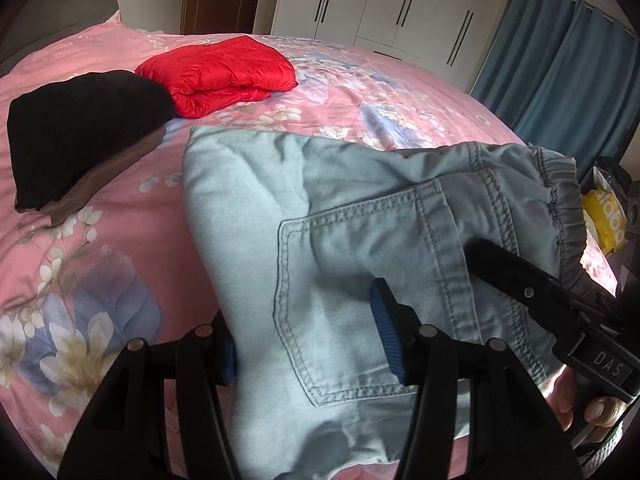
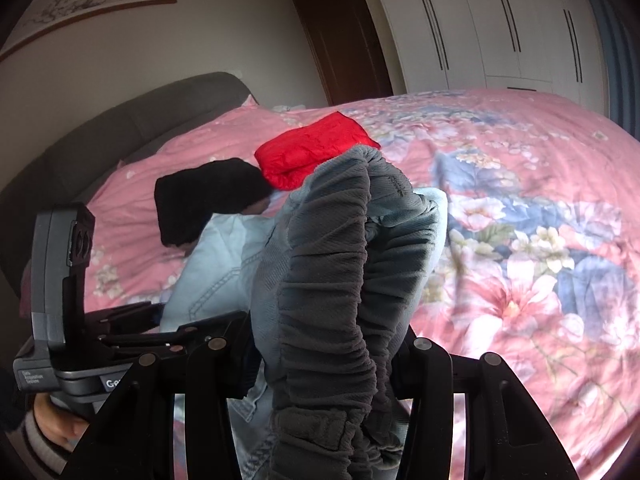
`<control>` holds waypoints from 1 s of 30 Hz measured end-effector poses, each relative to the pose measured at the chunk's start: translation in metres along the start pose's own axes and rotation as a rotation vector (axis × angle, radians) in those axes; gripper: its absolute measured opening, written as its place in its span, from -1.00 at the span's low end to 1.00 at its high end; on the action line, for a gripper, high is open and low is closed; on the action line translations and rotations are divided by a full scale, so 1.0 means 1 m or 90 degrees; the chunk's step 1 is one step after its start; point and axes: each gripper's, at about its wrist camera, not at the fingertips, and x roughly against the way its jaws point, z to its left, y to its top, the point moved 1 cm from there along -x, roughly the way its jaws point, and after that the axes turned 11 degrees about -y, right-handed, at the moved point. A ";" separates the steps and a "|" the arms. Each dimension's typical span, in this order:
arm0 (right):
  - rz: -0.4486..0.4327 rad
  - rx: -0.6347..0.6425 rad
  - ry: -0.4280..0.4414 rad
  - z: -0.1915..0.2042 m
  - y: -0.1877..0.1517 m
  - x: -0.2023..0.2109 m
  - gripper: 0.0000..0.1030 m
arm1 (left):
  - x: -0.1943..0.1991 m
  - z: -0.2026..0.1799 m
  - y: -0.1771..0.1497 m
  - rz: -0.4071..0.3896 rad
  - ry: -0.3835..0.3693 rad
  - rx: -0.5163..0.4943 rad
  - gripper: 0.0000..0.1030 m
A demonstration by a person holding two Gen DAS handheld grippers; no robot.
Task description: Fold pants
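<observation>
Left wrist: left gripper (image 1: pixel 308 344) clamped on light blue pants (image 1: pixel 340 240) at 6 o'clock, on pink bed (image 1: pixel 120 240). Red jacket (image 1: pixel 218 74) at 11 o'clock.

Right wrist: right gripper (image 2: pixel 324 364) squeezing pants' waistband (image 2: pixel 332 300), 6 o'clock.

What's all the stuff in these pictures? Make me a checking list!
Surface: pink floral bedspread, rumpled.
Job's things: light blue pants lying on the bed, back pocket up, grey elastic waistband raised.
Clutter: folded red jacket; black garment on a brown one.
Grippers: left gripper straddles the pants near the pocket; right gripper clamps the waistband.
Cables: nothing seen.
Surroundings: white wardrobe, blue curtains, grey headboard, framed picture.
</observation>
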 end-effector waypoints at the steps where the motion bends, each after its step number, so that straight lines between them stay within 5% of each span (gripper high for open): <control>1: 0.004 -0.003 0.002 -0.002 0.002 -0.006 -0.03 | -0.005 0.004 0.003 0.002 0.002 0.003 0.05; 13: 0.098 -0.054 0.005 -0.025 0.008 -0.084 -0.01 | -0.055 0.036 0.020 0.046 0.049 0.022 0.05; 17: 0.153 -0.072 -0.005 -0.035 0.000 -0.101 0.02 | -0.062 0.045 0.016 0.068 0.059 0.028 0.26; 23: 0.190 -0.079 -0.001 -0.042 -0.009 -0.100 0.18 | -0.054 0.048 0.005 0.085 0.082 0.011 0.55; 30: 0.203 -0.030 -0.028 -0.042 -0.021 -0.076 0.27 | -0.032 0.043 -0.022 0.089 0.092 -0.026 0.59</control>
